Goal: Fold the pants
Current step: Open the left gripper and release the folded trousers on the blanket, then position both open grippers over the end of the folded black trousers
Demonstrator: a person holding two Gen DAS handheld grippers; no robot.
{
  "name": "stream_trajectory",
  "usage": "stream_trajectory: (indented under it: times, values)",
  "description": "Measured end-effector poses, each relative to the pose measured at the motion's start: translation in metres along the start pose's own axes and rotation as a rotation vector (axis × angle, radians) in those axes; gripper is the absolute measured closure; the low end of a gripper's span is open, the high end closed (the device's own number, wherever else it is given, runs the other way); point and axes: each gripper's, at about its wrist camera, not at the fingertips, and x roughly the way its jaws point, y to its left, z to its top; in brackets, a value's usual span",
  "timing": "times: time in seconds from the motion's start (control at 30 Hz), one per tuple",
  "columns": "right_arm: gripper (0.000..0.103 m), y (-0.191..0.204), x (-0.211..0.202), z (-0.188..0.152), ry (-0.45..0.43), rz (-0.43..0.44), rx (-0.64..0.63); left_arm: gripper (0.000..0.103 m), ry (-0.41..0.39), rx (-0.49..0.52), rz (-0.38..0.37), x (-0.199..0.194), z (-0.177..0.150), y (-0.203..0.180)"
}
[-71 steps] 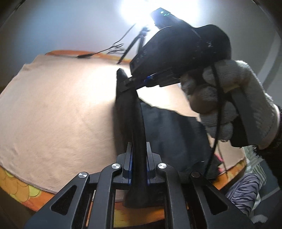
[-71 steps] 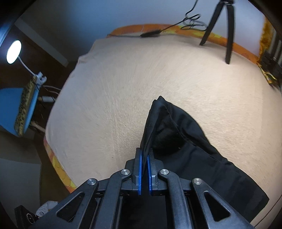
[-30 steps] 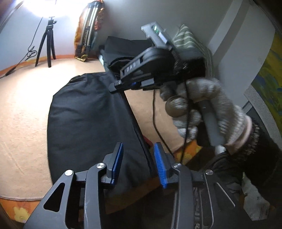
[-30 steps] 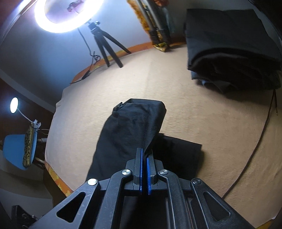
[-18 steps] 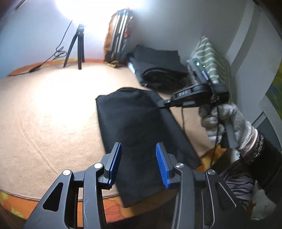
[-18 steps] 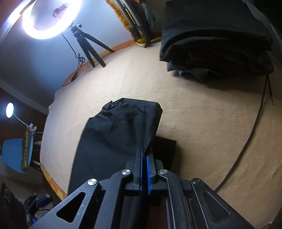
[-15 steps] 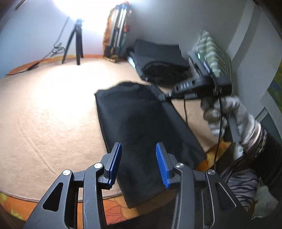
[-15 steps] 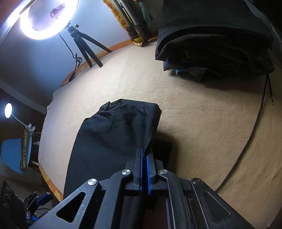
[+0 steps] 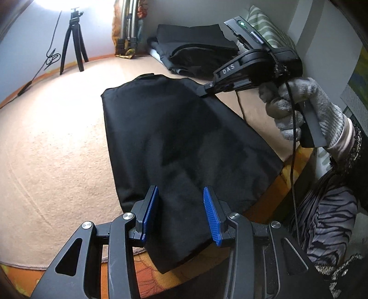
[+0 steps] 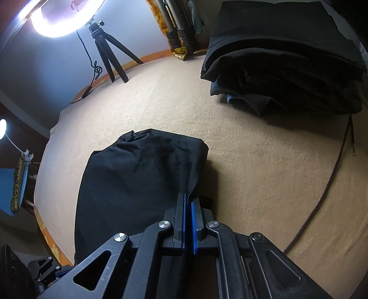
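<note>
A wide surface covered with a beige cloth [image 9: 57, 142] is seen in both views, with an orange patterned edge [image 9: 285, 174] showing at its border; whether it is a bed or a tabletop cannot be told. On this cloth the black pants [image 9: 179, 142] are laid out flat, already folded to a long rectangle. Their near end hangs a little over the orange edge, and their far end lies toward the wall.

Farther back, near the wall, a pile of folded dark clothes [image 10: 287, 57] is placed, well apart from the pants. A small black tripod [image 10: 108, 57] is standing on the cloth under a bright ring light [image 10: 57, 20], and a dark cable [image 10: 322, 191] is lying across the cloth at the right.

The right tongs [image 10: 188, 207] are pressed together, and the right edge of the pants is pinched between the blue pads. In the left wrist view the same tongs are seen to be held by a hand in a grey knitted glove [image 9: 306, 108], with their tips at the far right corner of the pants.

The left tongs [image 9: 181, 211] are spread above the near end of the pants. The fabric is seen between the blue pads, but it is not pressed by them.
</note>
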Motion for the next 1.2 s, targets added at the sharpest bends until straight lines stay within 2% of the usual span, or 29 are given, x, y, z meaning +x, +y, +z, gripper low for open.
stream_trajectory:
  times: [0.1, 0.2, 0.23, 0.27, 0.3, 0.33, 0.37, 0.43, 0.63, 0.73, 0.97, 1.2]
  values:
    - [0.097, 0.0, -0.005, -0.006, -0.014, -0.019, -0.001, 0.064, -0.004, -0.027, -0.003, -0.004, -0.002, 0.005]
    - [0.076, -0.001, -0.016, -0.012, -0.044, -0.037, -0.005, 0.064, -0.014, -0.038, 0.003, -0.009, 0.002, 0.007]
    - [0.064, -0.001, -0.019, -0.013, -0.053, -0.031, -0.006, 0.064, -0.022, -0.041, 0.009, -0.011, 0.003, 0.007]
    - [0.058, -0.001, -0.025, -0.016, -0.066, -0.021, -0.008, 0.064, -0.03, -0.04, 0.019, -0.014, 0.004, 0.008]
    - [0.056, -0.001, -0.031, -0.019, -0.079, -0.01, -0.01, 0.064, -0.037, -0.036, 0.031, -0.016, 0.007, 0.008]
    - [0.05, 0.0, -0.037, -0.023, -0.093, 0.011, -0.014, 0.064, -0.042, -0.035, 0.047, -0.017, 0.009, 0.009]
    - [0.039, 0.001, -0.041, -0.027, -0.105, 0.032, -0.011, 0.064, -0.046, -0.036, 0.055, -0.018, 0.01, 0.01]
    - [0.029, 0.005, -0.046, -0.037, -0.133, 0.067, -0.006, 0.064, -0.057, -0.047, 0.072, -0.02, 0.017, 0.013]
    - [0.027, 0.012, -0.037, -0.045, -0.114, 0.055, -0.05, 0.064, -0.089, -0.067, 0.119, -0.025, 0.034, 0.021]
    - [0.027, 0.001, -0.032, -0.042, -0.098, 0.077, -0.023, 0.059, -0.09, -0.073, 0.126, -0.021, 0.04, 0.025]
    - [0.027, -0.014, -0.017, -0.041, -0.057, 0.104, -0.012, 0.058, -0.055, -0.191, 0.048, -0.008, 0.041, 0.051]
    - [0.027, -0.02, -0.01, -0.041, -0.019, 0.176, -0.003, 0.058, -0.049, -0.316, -0.035, -0.004, 0.044, 0.079]
